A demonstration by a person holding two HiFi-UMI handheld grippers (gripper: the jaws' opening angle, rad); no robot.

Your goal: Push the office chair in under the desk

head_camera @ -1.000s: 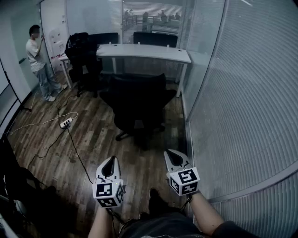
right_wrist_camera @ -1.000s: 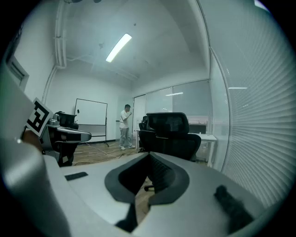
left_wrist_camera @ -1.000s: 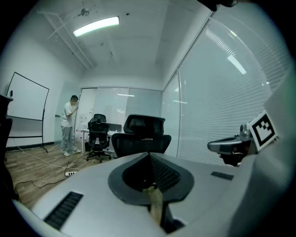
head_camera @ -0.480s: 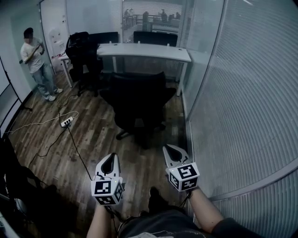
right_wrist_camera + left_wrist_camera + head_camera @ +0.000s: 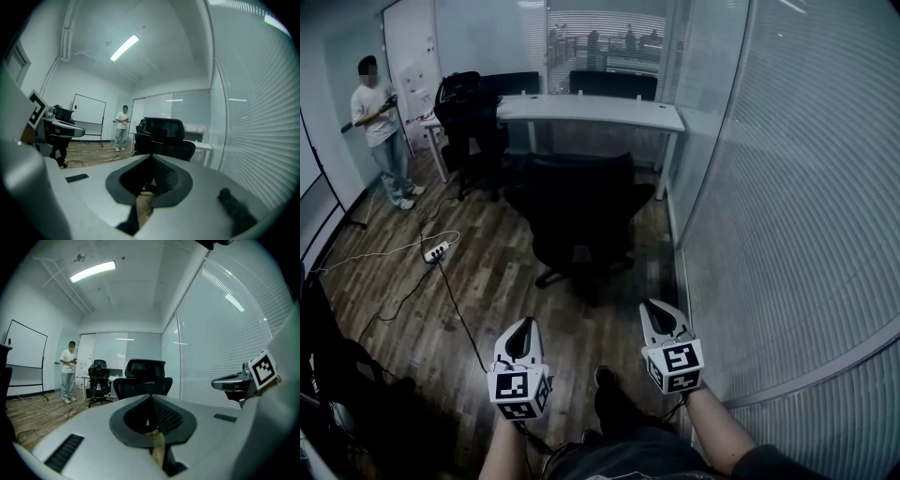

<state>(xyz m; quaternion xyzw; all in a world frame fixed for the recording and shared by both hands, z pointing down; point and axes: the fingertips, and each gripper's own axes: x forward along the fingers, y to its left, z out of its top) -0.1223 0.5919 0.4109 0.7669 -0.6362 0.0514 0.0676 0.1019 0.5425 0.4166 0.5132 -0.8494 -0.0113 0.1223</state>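
The chair (image 5: 581, 211) stands on the floor (image 5: 487, 281), clear of the desk (image 5: 591, 108) and before its right half, backrest toward us, by the glass wall (image 5: 769, 187) at the floor's right edge. Our left gripper (image 5: 523, 330) and right gripper (image 5: 659, 317) are both closed on nothing, well short of it. We judge it best to walk up, set both against the backrest and push straight between the desk legs. We see no containers.

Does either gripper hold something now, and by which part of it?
Nothing is held. The left gripper and the right gripper are both shut and empty; the office chair stands ahead of them, untouched.
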